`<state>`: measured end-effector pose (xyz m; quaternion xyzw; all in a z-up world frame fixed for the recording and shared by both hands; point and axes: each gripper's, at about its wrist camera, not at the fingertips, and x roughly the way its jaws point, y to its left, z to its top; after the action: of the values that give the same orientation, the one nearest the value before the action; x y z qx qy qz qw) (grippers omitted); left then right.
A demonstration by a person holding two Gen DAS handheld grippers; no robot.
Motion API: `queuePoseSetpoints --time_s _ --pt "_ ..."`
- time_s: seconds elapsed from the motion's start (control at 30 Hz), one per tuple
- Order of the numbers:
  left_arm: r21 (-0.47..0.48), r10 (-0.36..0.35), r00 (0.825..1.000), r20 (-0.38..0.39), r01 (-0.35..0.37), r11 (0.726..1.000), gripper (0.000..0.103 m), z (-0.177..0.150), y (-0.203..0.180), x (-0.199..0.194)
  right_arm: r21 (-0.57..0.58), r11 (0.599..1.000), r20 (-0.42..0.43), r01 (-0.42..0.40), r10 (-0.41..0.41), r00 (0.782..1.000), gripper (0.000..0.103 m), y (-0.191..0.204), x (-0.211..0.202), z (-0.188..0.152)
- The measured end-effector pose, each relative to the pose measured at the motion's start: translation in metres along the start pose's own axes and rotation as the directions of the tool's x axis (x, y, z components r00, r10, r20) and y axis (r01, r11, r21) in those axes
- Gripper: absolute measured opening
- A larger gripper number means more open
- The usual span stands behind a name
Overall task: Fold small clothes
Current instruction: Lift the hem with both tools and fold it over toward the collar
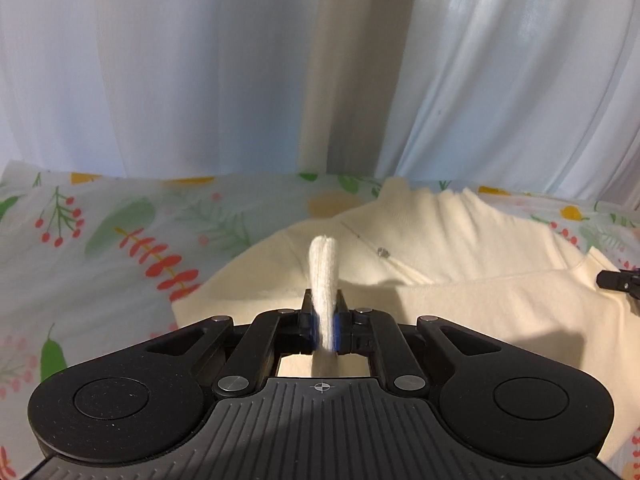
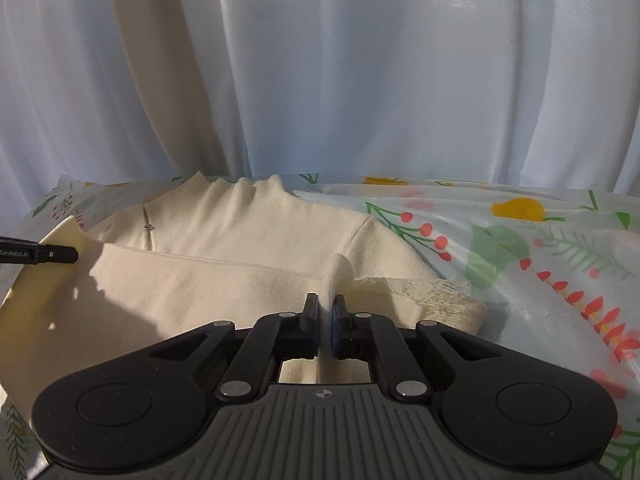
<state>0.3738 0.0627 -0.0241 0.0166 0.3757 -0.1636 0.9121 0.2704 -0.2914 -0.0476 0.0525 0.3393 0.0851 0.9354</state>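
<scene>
In the left wrist view, the left gripper (image 1: 325, 316) is clamped on a bunched edge of the cream knitted high-neck sweater (image 1: 460, 240), which lies on the floral-printed plastic sheet (image 1: 100, 232) before pale curtains (image 1: 160, 80). The lower part appears already folded up across the chest.

In the right wrist view, the right gripper (image 2: 326, 320) pinches the same fold's other edge; a lace-trimmed cuff (image 2: 440, 292) lies just beside it. Judging by this, one fold is underway; sides and final halving remain.
</scene>
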Motion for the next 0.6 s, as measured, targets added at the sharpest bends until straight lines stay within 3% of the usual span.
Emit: queuePoseSetpoints --time_s 0.1,0.17,0.2,0.27,0.4,0.53,0.6 --pt "-0.023 -0.001 0.997 0.083 0.003 1.0 0.009 0.038 -0.001 -0.004 -0.039 0.999 0.08 0.001 0.002 0.997 0.005 0.001 -0.003 0.033" --pt "-0.02 0.072 0.989 0.132 -0.07 0.997 0.009 0.058 -0.005 0.007 -0.067 0.991 0.133 0.115 -0.105 0.986 0.005 0.004 0.008 0.057" --pt "-0.03 0.113 0.983 0.146 -0.11 0.994 0.009 0.066 -0.006 0.015 -0.081 0.974 0.169 0.211 -0.195 0.966 0.005 0.007 0.019 0.068" --pt "-0.06 0.175 0.97 0.168 -0.167 0.984 0.009 0.077 -0.005 0.039 -0.049 0.958 0.191 0.284 -0.27 0.944 0.005 0.007 0.038 0.079" --pt "-0.094 0.232 0.969 0.088 -0.224 0.97 0.01 0.07 -0.004 0.094 0.002 0.935 0.138 0.355 -0.352 0.926 0.005 0.005 0.088 0.075" --pt "-0.031 0.282 0.958 0.049 -0.281 0.959 0.014 0.047 -0.009 0.119 0.017 0.925 0.05 0.379 -0.379 0.924 0.006 -0.001 0.119 0.059" --pt "-0.039 0.29 0.956 0.039 -0.288 0.957 0.031 0.04 -0.006 0.124 0.035 0.925 0.023 0.379 -0.38 0.925 0.006 -0.005 0.124 0.056"
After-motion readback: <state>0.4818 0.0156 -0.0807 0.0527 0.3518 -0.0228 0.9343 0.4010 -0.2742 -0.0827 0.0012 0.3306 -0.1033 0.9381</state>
